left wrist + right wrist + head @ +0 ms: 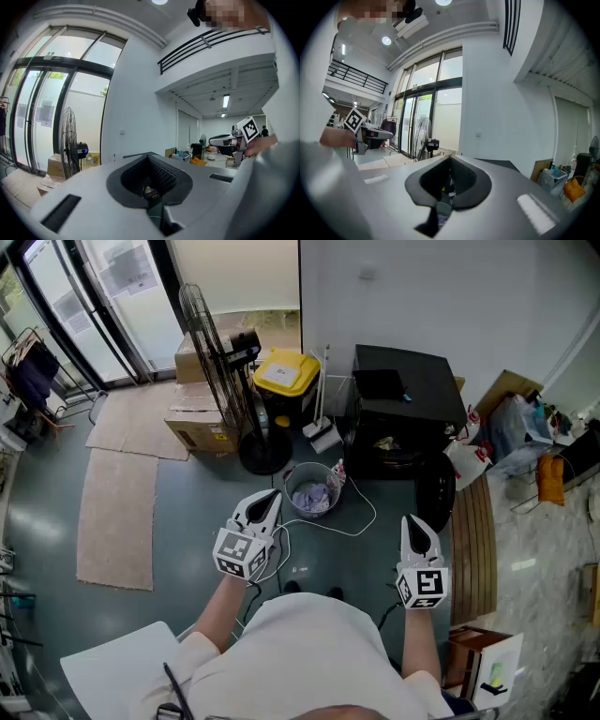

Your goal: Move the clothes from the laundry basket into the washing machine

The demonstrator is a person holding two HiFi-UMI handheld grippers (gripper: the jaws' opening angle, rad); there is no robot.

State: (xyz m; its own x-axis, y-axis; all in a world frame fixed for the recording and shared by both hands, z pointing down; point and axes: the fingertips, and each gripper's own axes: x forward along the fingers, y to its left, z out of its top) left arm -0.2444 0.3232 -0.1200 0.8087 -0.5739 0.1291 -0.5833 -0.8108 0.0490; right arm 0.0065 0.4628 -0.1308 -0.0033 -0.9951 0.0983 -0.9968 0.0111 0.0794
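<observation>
Near the laundry basket (289, 495), left tool (271, 497) and right tool (414, 521) hover closed

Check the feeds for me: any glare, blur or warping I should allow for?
Head view: sharp, evenly lit, laundry basket clear, edges bowed. Left gripper view: fisheye, dark corners, glass doors washed out. Right gripper view: same fisheye, ceiling lamp flaring.

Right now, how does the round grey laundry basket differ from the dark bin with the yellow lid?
The round grey laundry basket is open on top and shows pale clothes inside; the dark bin with the yellow lid is covered. The basket stands nearer the person, the bin farther back. Both stand upright on the floor.
</observation>
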